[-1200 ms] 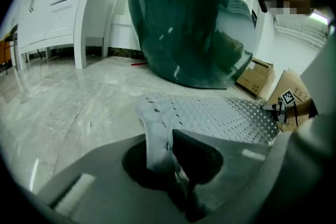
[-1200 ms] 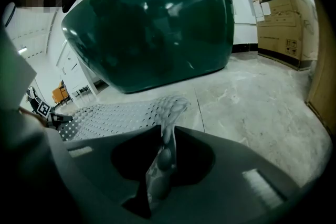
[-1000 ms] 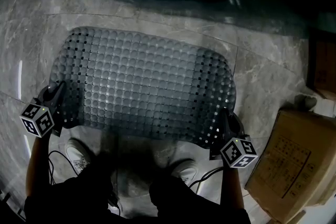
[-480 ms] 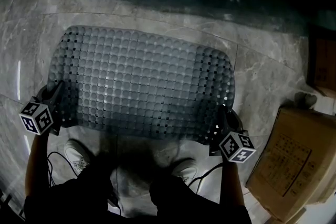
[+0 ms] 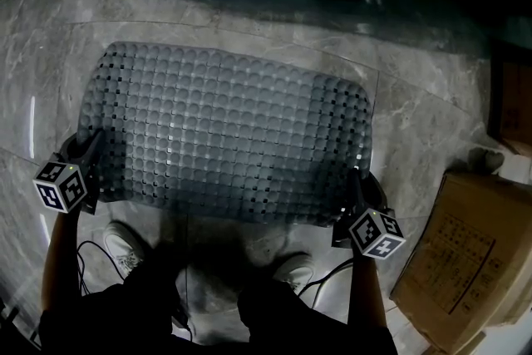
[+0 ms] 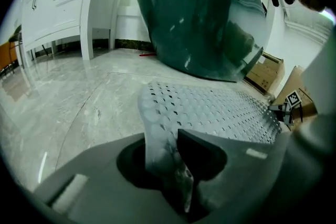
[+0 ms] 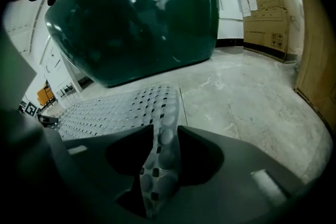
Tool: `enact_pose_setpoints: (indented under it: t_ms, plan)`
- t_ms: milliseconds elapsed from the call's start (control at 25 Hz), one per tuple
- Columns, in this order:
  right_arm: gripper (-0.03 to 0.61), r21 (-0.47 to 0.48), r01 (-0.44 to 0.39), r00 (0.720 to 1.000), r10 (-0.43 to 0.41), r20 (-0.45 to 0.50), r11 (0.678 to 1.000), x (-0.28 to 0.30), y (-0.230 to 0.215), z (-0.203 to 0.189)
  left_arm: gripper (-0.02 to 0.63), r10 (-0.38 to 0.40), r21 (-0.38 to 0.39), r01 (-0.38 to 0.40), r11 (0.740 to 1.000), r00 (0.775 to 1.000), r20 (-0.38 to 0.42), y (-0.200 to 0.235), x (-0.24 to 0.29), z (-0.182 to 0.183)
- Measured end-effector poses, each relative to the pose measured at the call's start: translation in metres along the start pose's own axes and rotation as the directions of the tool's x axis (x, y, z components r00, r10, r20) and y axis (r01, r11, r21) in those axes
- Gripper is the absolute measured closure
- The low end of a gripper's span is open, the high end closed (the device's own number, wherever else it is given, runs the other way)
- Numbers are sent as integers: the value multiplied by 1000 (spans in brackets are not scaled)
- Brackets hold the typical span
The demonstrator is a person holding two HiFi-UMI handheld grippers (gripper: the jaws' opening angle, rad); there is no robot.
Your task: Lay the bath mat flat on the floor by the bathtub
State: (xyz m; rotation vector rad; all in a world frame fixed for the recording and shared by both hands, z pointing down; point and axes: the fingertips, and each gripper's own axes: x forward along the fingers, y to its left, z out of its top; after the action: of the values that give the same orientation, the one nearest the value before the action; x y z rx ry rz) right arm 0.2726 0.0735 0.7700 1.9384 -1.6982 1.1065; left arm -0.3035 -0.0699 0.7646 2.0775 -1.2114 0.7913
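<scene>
Head view — bath mat (image 5: 224, 133) flatter; right gripper (image 7: 160, 131) looser

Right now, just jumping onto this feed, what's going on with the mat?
A person is laying a perforated bath mat on the marble floor beside the dark green bathtub. The mat lies spread almost flat, and only its two near corners rise into the grippers. The left gripper is clamped on the left corner. The right gripper has just been opening its jaws, and the right corner sits loose between them.
</scene>
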Motion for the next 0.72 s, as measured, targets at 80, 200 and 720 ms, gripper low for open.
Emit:
enact_pose_setpoints:
  t_ms: [80, 200, 720]
  plan:
    - [403, 2, 5, 1000, -5, 1, 1000, 0, -1, -1, 506, 12, 2, -12, 1000, 1000, -2, 2, -1, -1]
    - [391, -3, 9, 1000, -9, -2, 1000, 0, -1, -3, 485, 25, -2, -25, 1000, 1000, -10, 7, -2, -5]
    - [365, -14, 41, 999, -41, -10, 999, 4, -7, -9, 433, 76, 11, -76, 997, 997, -32, 12, 0, -6]
